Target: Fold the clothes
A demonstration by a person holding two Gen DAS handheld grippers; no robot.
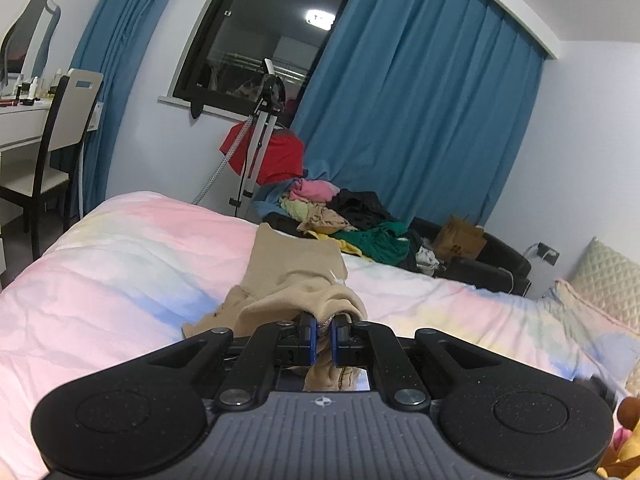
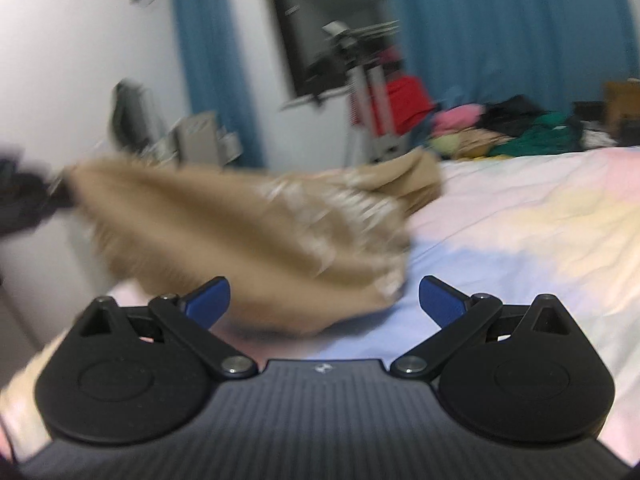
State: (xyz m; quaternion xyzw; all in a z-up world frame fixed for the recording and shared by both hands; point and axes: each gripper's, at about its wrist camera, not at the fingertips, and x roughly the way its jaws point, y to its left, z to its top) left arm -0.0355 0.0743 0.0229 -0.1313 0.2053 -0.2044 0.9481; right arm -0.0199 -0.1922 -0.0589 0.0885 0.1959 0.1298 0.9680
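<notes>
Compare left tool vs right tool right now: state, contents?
The left tool is shut, its pads pinching the tan garment; the right tool stands wide open. The left tool lifts cloth off the bed; the right tool holds nothing, with cloth beyond it. Both have blue pads.

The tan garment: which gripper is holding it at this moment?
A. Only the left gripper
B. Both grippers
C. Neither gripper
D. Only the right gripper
A: the left gripper is shut on the tan garment, while the right gripper stands open, pinching nothing.
</notes>
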